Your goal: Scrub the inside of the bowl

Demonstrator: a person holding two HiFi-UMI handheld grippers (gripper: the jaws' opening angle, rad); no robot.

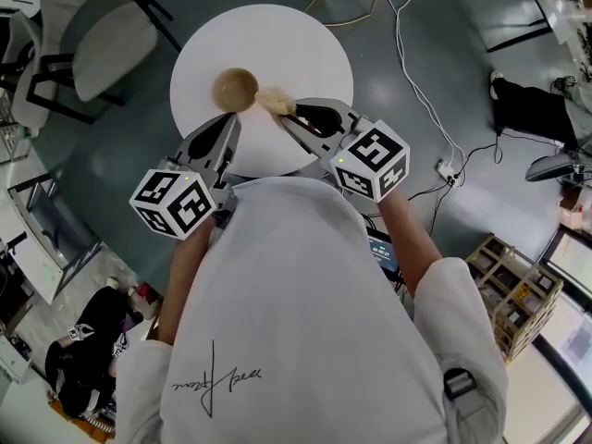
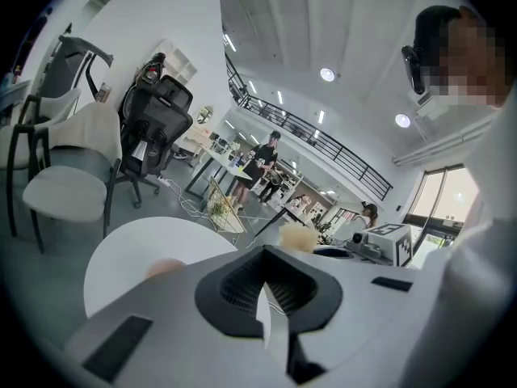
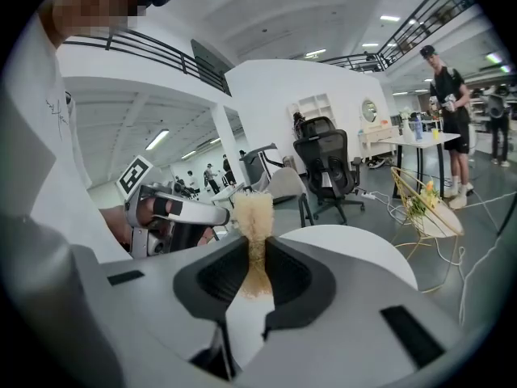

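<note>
An open, bright workshop hall with a grey-green floor surrounds a round white tabletop [image 1: 305,54], and everything of the task sits on or over that tabletop. A small round light-brown wooden bowl [image 1: 235,89] stands upright on the tabletop, a little to the left of its middle as the head view shows it, its hollow facing up. Over the middle of the tabletop, the right gripper [image 1: 294,117] has its jaws clamped on the stem of a pale tan, fibrous scrubbing brush [image 1: 273,102]. In the right gripper view the stem runs up between the dark jaw pads [image 3: 257,277] and the bushy head [image 3: 254,212] stands clear beyond them. The head of the brush lies against the right side of the bowl's rim in the head view, but I cannot tell whether it touches the rim or hangs just above it. The left gripper [image 1: 227,126] reaches in over the near left edge of the tabletop with its jaws pressed together and nothing between them [image 2: 262,297]. Beyond the far left edge of the tabletop stands a white-seated chair with a black frame [image 1: 102,40], and a white cable [image 1: 416,81] trails over the floor to the right of the tabletop. Near its far side in the right gripper view stand a black high-backed office chair [image 3: 327,164] and a yellow wire stand [image 3: 424,204]. The person's white shirt [image 1: 296,313] fills the foreground on the near side of the tabletop.
</note>
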